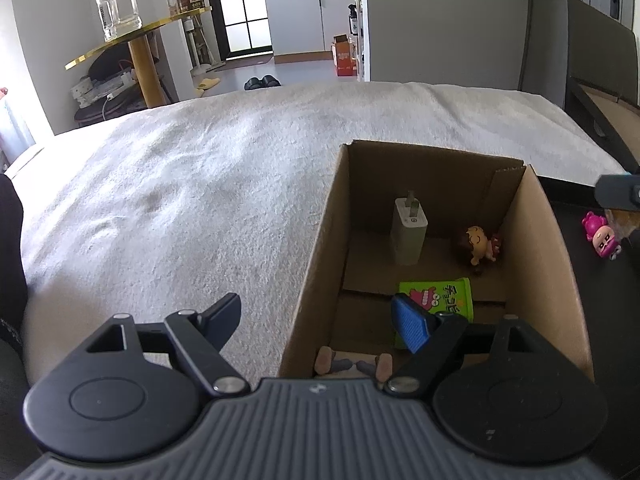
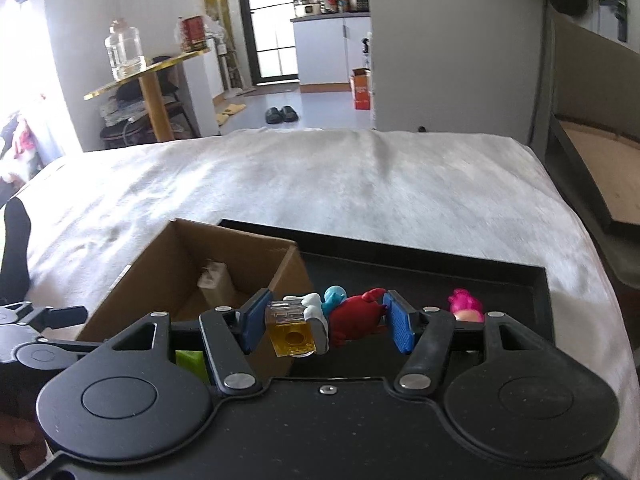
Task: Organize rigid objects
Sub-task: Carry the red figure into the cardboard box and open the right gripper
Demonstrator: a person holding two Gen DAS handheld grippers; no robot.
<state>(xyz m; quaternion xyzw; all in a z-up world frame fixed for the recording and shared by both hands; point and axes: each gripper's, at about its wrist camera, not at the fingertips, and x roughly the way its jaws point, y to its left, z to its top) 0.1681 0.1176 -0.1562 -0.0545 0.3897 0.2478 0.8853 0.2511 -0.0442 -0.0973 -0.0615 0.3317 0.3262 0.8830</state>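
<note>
An open cardboard box (image 1: 536, 248) stands on the bed and holds a white charger (image 1: 408, 236), a small doll figure (image 1: 480, 246) and a green packet (image 1: 444, 300). My left gripper (image 1: 320, 316) is open and empty, straddling the box's left wall. My right gripper (image 2: 326, 326) is shut on a toy with a yellow clear block, a blue-and-white figure and a red crab (image 2: 320, 320), held above the black tray (image 2: 440, 276) just right of the box (image 2: 168, 264). A pink-haired doll (image 2: 464, 306) lies in the tray; it also shows in the left wrist view (image 1: 600, 234).
The box and tray rest on a white blanket (image 1: 200, 184) covering the bed. A gold-edged side table with a glass jar (image 1: 118, 6) stands beyond the bed at the left. A dark headboard (image 2: 592, 92) is at the right.
</note>
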